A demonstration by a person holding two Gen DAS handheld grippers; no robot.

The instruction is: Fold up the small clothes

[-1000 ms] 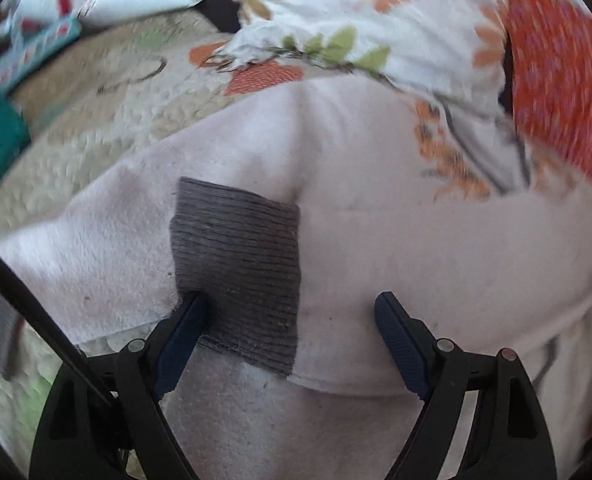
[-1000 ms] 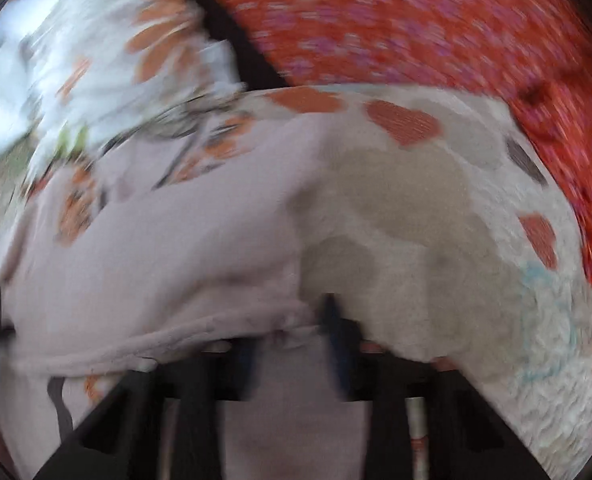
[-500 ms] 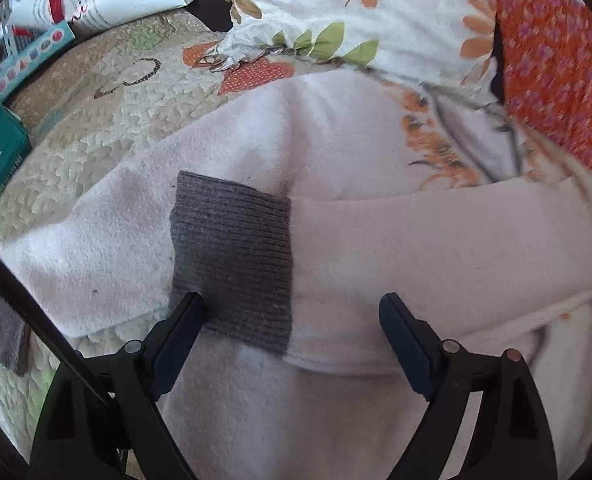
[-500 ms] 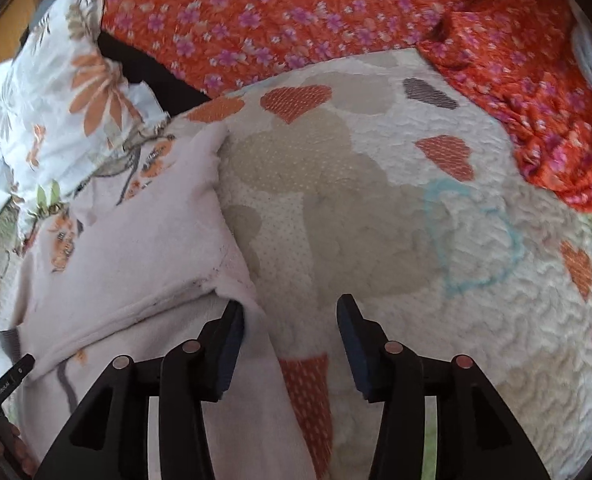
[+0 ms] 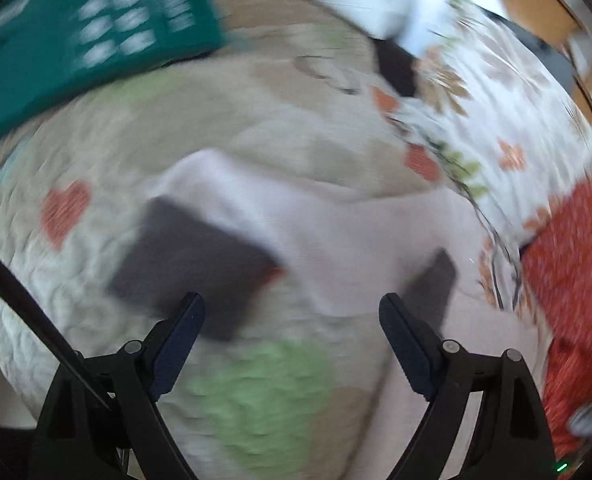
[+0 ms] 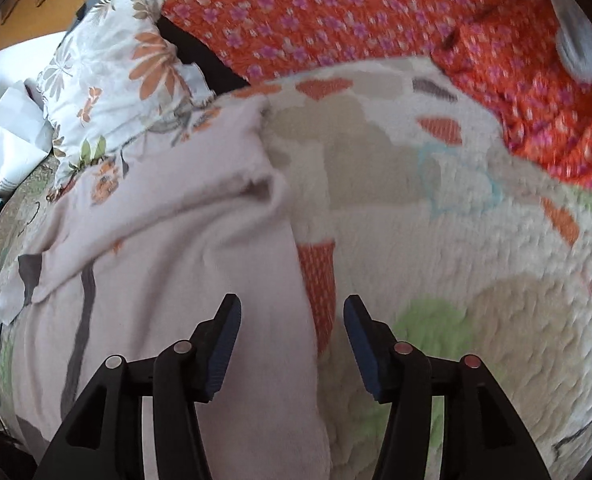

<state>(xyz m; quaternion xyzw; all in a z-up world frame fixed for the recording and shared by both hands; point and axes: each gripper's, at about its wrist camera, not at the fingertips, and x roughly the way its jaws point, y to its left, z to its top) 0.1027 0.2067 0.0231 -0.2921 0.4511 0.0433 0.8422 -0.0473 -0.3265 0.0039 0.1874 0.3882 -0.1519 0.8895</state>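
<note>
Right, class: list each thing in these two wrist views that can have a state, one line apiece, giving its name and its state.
left gripper: open, nothing between its fingers.
right gripper: open, jaws just been opening, over the garment's edge, pads not pressing.
pale pink garment: lying on the quilt, partly folded, a sleeve laid across the body.
grey cuff: lying flat on the quilt, free of the gripper.
quilt: spread out under the garment.

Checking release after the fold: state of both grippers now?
Left gripper: open, holding nothing.
Right gripper: open, jaws just opened further, nothing gripped; pale garment lies below.
</note>
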